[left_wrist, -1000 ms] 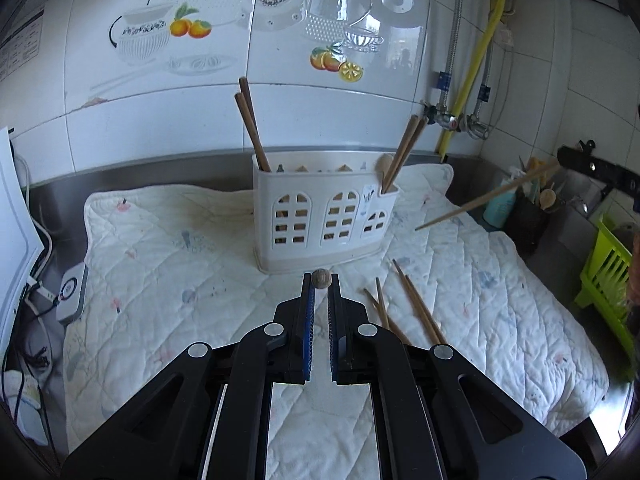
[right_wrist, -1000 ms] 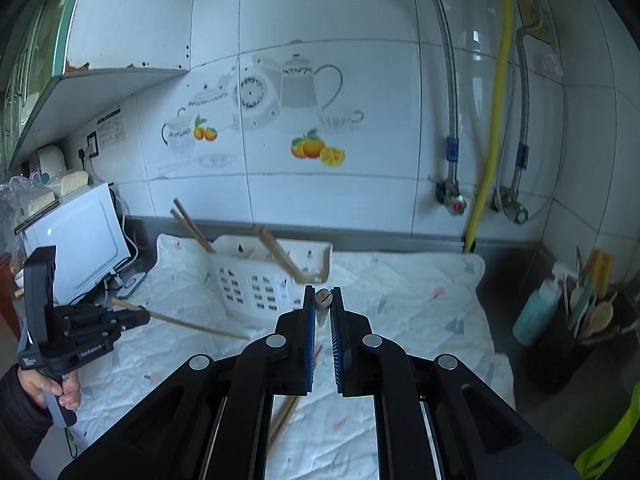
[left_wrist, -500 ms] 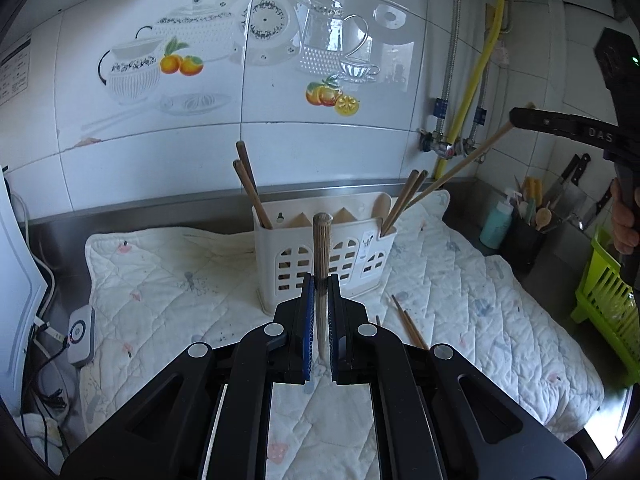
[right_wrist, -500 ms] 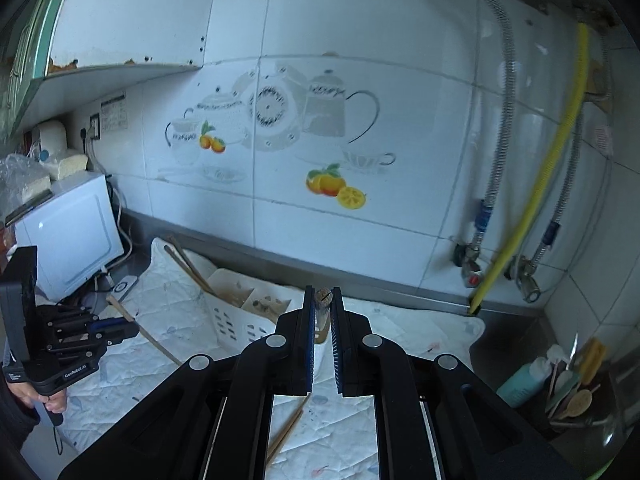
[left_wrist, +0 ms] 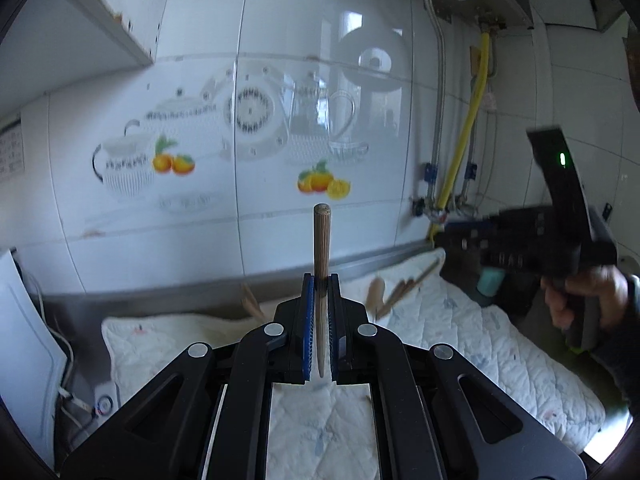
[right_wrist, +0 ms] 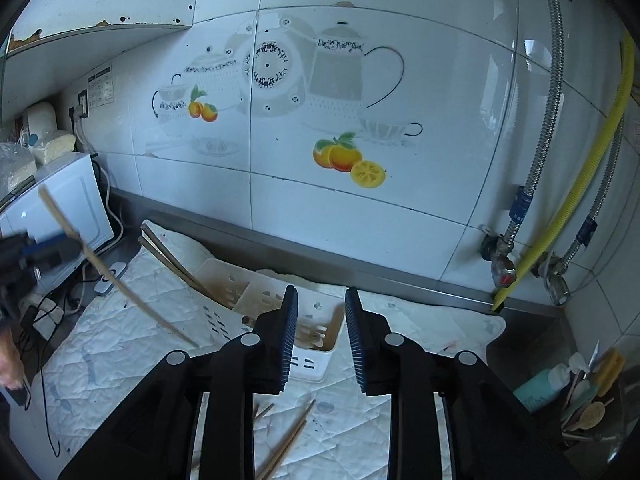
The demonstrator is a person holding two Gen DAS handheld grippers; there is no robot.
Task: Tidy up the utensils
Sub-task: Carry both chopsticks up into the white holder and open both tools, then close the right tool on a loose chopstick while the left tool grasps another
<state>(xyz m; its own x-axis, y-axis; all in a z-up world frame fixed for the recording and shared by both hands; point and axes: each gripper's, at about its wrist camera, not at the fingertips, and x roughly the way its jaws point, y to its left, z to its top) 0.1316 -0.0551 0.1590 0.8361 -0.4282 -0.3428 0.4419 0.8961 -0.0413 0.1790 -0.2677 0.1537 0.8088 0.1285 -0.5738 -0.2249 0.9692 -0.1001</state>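
Observation:
My left gripper is shut on a wooden chopstick that stands upright between its pads; from the right wrist view the same chopstick slants above the quilted mat, left of the holder. My right gripper is open and empty, held just above the right end of the white slotted utensil holder. Two chopsticks lean out of the holder's left end. Loose chopsticks lie on the mat below my right gripper. The holder is mostly hidden behind my left gripper; only utensil tips show.
A white quilted mat covers the steel counter against a tiled wall. A white microwave stands at the left. A yellow hose and taps run at the right, with a dark pot of utensils below.
My right gripper has opened and let go of its chopstick over the holder. My left gripper has lifted and tilted upward with its chopstick, closer to the holder.

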